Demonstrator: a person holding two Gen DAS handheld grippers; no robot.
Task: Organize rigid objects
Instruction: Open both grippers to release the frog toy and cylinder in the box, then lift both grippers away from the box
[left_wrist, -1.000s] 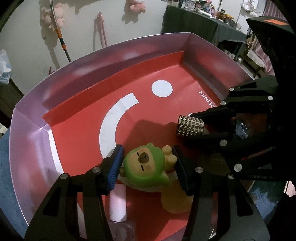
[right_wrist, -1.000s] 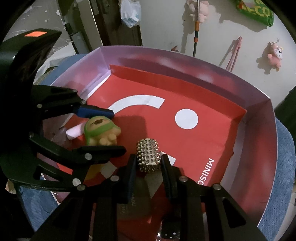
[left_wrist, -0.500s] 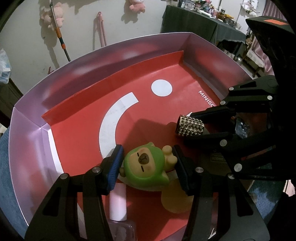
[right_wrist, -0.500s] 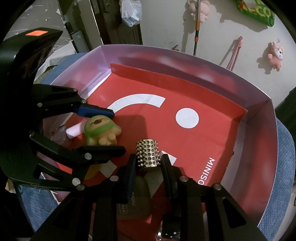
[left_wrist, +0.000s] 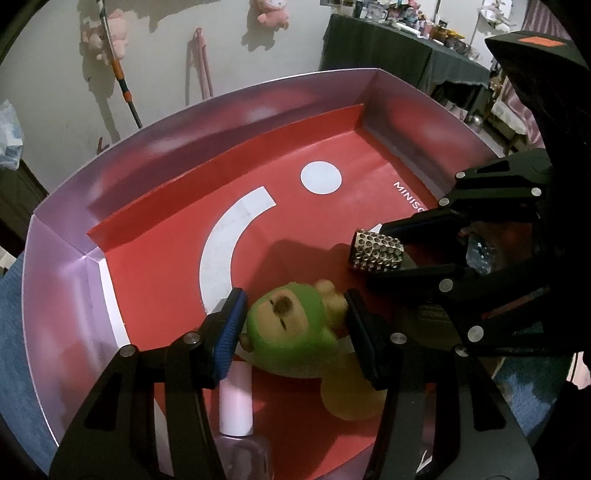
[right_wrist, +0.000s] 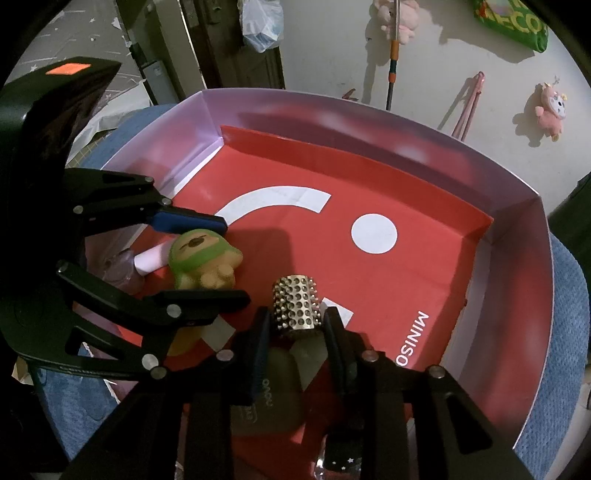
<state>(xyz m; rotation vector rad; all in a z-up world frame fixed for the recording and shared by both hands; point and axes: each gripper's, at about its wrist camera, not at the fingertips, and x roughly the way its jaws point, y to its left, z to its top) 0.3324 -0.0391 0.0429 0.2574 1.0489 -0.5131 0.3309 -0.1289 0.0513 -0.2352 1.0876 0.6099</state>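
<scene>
A green-hooded bear figure (left_wrist: 295, 328) lies tilted on the floor of a red box (left_wrist: 258, 155), between the fingers of my left gripper (left_wrist: 293, 325); the jaws stand apart around it. It also shows in the right wrist view (right_wrist: 201, 264). My right gripper (right_wrist: 297, 330) is shut on a bottle with a silver studded cap (right_wrist: 297, 306), held low over the box floor. The cap shows in the left wrist view (left_wrist: 376, 251) to the right of the figure.
A clear bottle with a pink cap (left_wrist: 236, 402) lies under my left gripper, near the box's left wall (left_wrist: 59, 302). A yellow round object (left_wrist: 351, 398) lies behind the figure. The box sits on blue cloth (right_wrist: 569, 332). The far half of the floor (right_wrist: 373, 234) holds only printed marks.
The bear figure has tipped over to the left and looks blurred between the left fingers. The right gripper with the studded bottle has shifted slightly.
</scene>
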